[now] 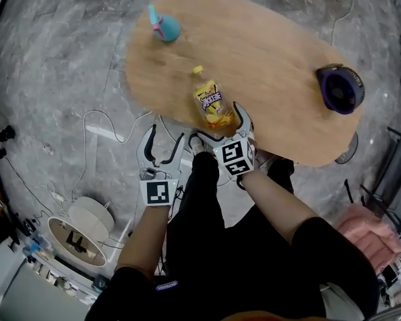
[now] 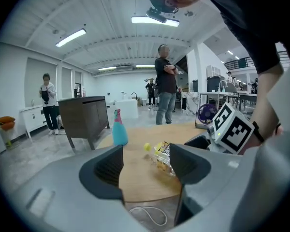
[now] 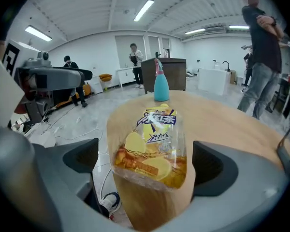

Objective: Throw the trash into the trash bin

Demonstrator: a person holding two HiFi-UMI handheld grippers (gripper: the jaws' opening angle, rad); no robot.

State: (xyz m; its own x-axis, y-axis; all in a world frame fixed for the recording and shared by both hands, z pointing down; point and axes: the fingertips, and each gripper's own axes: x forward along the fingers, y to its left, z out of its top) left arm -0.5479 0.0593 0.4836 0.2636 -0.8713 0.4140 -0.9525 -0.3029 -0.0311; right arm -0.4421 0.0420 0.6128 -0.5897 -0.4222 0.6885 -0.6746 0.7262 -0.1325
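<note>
Right gripper [image 3: 147, 166]: jaws set wide, drink bottle [image 3: 152, 149] lain between pads, no contact seen. Left gripper [image 2: 147, 163]: jaws apart, nothing between, held off table edge.

Surface: oval wooden table [image 1: 267, 52]; grey mottled floor [image 1: 53, 59].

Label: yellow, with lemon-slice picture; writing not legible.

Also on table: teal spray bottle [image 1: 164, 27], purple fan [image 1: 339, 89].

Head view only: white round bin [image 1: 77, 236] on floor, well apart from bottle.

Gripper views only: strip lights [image 2: 71, 37], dark cabinet [image 2: 84, 115], standing people.
</note>
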